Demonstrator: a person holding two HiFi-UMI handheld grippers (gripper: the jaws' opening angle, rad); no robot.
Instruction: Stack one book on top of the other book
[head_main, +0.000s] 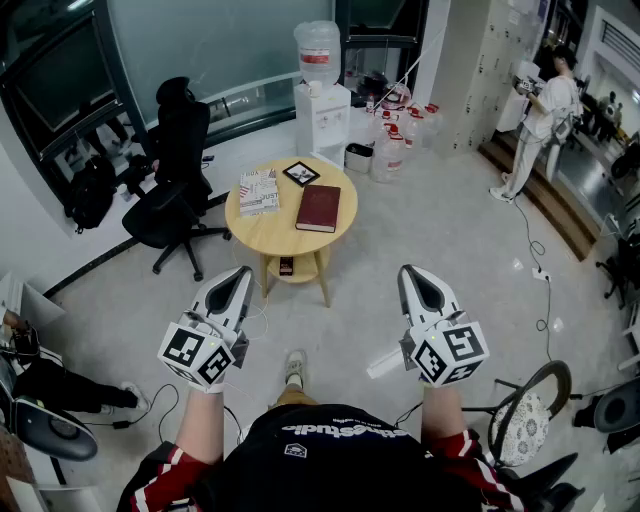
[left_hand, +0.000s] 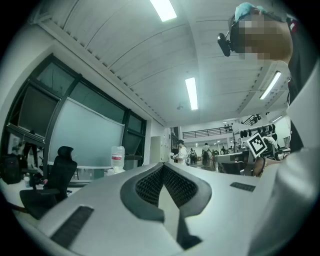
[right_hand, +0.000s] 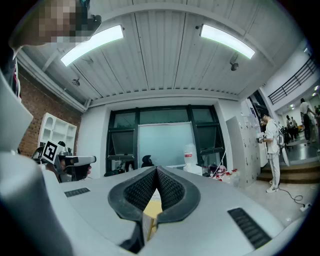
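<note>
- I hold my left tool (head_main: 240, 275) at about 7 o'clock in the head view. It is pressed together with nothing in it.
- My right tool (head_main: 410, 275) is at about 5 o'clock. It is pressed together too, and it holds nothing.
- Both tools are up in the air, well apart from the round wooden desk (head_main: 275, 232).
- The desk stands at 12 o'clock, straight ahead of me.
- The dark red book (head_main: 318, 208) lies flat on the 3 o'clock side of the desk.
- The white book (head_main: 259, 190) lies flat on the 9 o'clock side. The two books are near each other but not touching, so they are not stacked yet.
- A small black picture frame (head_main: 301, 173) lies at the 12 o'clock edge of the desk.
- A black office chair (head_main: 175, 170) stands at 9 o'clock from the desk.
- A water cooler (head_main: 322, 100) stands behind the desk, at 12 o'clock.
- A person in white (head_main: 540, 125) stands far off at 2 o'clock.
</note>
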